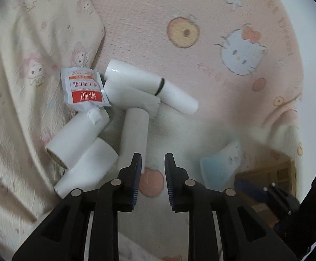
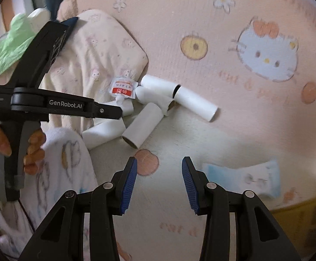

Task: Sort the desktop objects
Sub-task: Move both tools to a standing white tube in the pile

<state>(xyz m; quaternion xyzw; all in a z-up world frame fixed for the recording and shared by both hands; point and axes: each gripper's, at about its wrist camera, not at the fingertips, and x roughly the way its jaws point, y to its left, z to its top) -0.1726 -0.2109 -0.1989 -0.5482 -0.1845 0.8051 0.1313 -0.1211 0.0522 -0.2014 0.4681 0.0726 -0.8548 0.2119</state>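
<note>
Several white paper tubes (image 1: 134, 134) lie in a loose pile on a pink cat-print blanket (image 1: 201, 21). One long tube (image 1: 151, 84) carries a black band. A white and red spouted pouch (image 1: 81, 89) rests on the pile's left side. My left gripper (image 1: 152, 156) hovers over the near end of the pile, open, with only the blanket showing between its blue pads. In the right wrist view the same tubes (image 2: 141, 128) and pouch (image 2: 123, 89) lie ahead. My right gripper (image 2: 159, 159) is open and empty, just short of them. The left gripper (image 2: 119, 113) reaches in from the left, held by a hand (image 2: 34, 152).
A cream printed pillow (image 1: 27, 43) borders the pile on the left. A pale blue and white packet (image 1: 220, 165) lies to the right, seen also as the packet (image 2: 244, 178). A cardboard box (image 1: 270, 171) sits past the blanket's edge. Green cloth (image 2: 10, 43) lies far left.
</note>
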